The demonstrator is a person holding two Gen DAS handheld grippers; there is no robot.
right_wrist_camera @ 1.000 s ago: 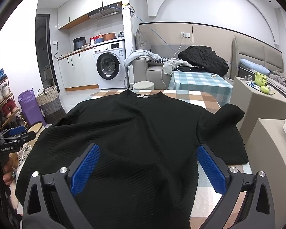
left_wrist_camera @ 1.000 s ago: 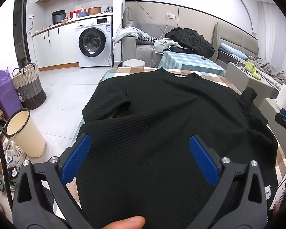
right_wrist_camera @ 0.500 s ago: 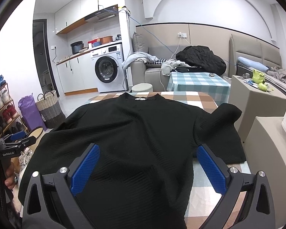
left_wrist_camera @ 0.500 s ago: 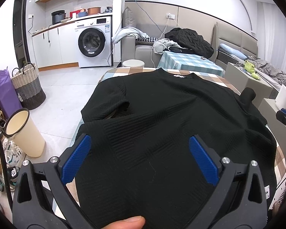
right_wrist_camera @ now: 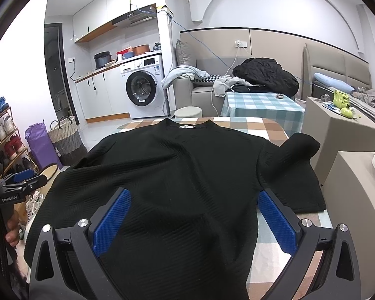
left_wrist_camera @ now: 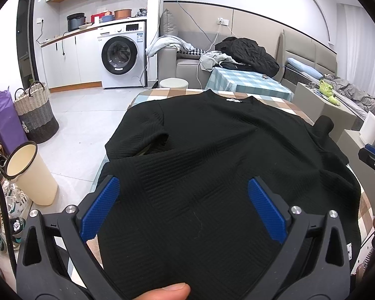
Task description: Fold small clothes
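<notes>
The black top (left_wrist_camera: 212, 165) lies spread on the checked table (right_wrist_camera: 267, 127), collar at the far end and hem nearest the jaws. Both grippers hang over the hem end with jaws spread wide and nothing between the blue pads. The left gripper (left_wrist_camera: 185, 207) frames the cloth left of centre; just beyond its left jaw the left sleeve (left_wrist_camera: 137, 137) is already flopped in over the body. The right gripper (right_wrist_camera: 195, 220) frames the right half, and past its right jaw the right sleeve (right_wrist_camera: 302, 172) lies out flat on the table.

Since a second ago little has moved on the cloth. The right gripper has tipped up a touch — more of the wall shows and the top sits lower in its view — while the left view is almost unchanged. No fold has been added, so I judge this a pause before the next grasp, most likely at the hem corners or the right sleeve — the garment is laid out but barely folded.
</notes>
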